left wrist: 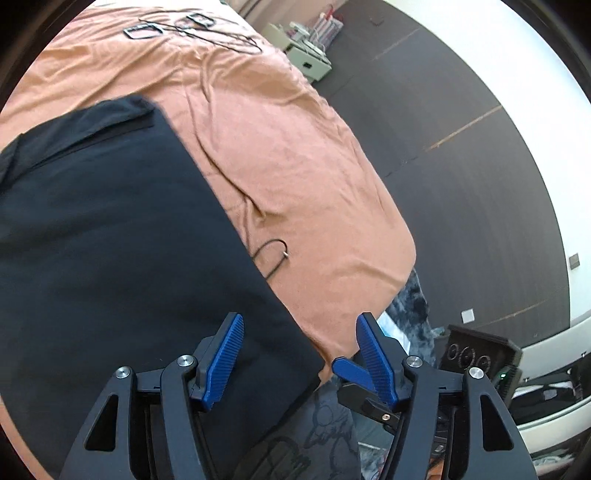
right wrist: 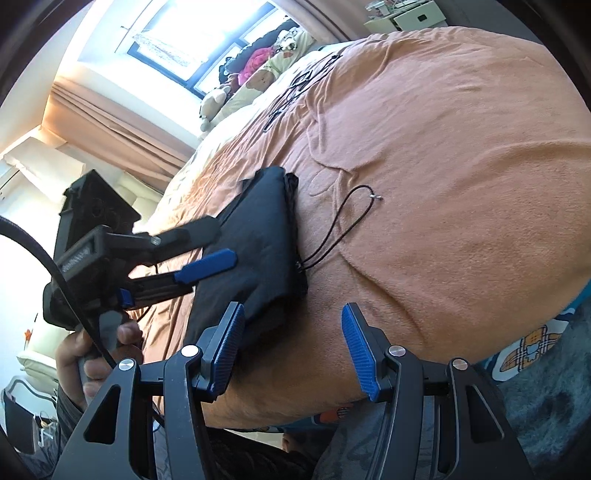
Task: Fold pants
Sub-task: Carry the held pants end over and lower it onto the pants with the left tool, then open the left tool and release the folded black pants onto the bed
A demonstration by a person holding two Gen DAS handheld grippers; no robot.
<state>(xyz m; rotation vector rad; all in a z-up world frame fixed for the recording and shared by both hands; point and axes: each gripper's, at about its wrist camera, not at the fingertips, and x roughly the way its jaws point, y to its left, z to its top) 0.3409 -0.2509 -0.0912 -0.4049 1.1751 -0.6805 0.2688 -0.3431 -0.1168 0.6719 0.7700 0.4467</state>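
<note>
The black pants [left wrist: 110,221] lie folded into a thick rectangle on the orange blanket [left wrist: 295,147] of a bed. Their black drawstring [left wrist: 273,254] loops out onto the blanket. My left gripper [left wrist: 300,321] hovers open over the pants' near corner with nothing pinched between its blue pads. From the right wrist view the pants [right wrist: 262,236] sit at centre left, the drawstring [right wrist: 343,221] to their right. There the left gripper [right wrist: 221,240] reaches over them from the left, jaws apart. My right gripper [right wrist: 292,314] stands open just in front of the pants' near edge, holding nothing.
Cables and small dark frames [left wrist: 166,26] lie at the bed's far end. Stuffed toys [right wrist: 258,62] line the window side. Dark floor [left wrist: 461,147] and a white cabinet [left wrist: 306,55] lie beyond the bed. A person's hand [right wrist: 96,350] grips the left handle.
</note>
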